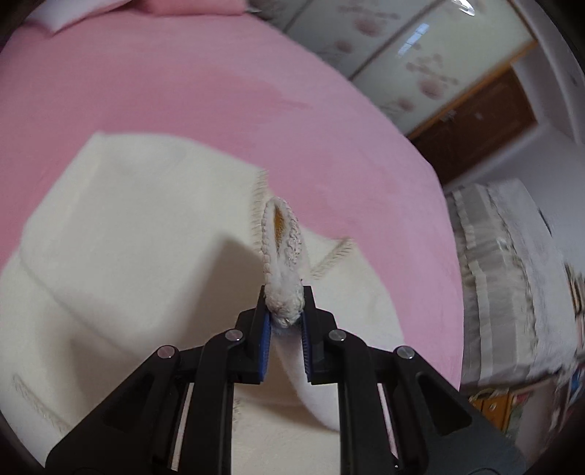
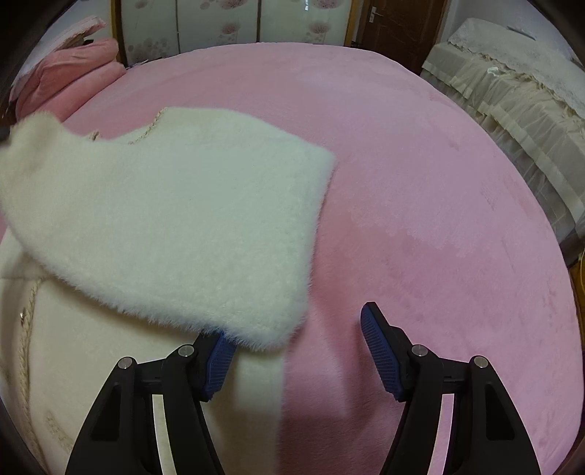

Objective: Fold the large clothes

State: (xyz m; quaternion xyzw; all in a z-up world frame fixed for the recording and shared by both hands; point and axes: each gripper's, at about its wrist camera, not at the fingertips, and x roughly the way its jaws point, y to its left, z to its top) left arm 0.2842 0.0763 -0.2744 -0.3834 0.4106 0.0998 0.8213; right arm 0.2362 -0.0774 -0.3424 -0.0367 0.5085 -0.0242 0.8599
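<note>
A large cream fluffy garment (image 1: 120, 234) lies on the pink bed (image 1: 219, 91). My left gripper (image 1: 285, 307) is shut on the garment's braided trim edge (image 1: 283, 241), which stands up in a loop between the blue pads. In the right wrist view the garment (image 2: 175, 219) has a furry flap lifted and hanging over the left side. My right gripper (image 2: 296, 329) is open and empty; the flap's lower edge drapes over its left finger (image 2: 219, 356), and its right finger (image 2: 376, 347) is over the pink bed (image 2: 420, 182).
Pink pillows (image 2: 69, 73) lie at the bed's far left. A cream lace-covered piece of furniture (image 2: 512, 95) stands to the right of the bed. A floral wardrobe (image 2: 226, 25) and a brown door (image 2: 395, 25) are behind.
</note>
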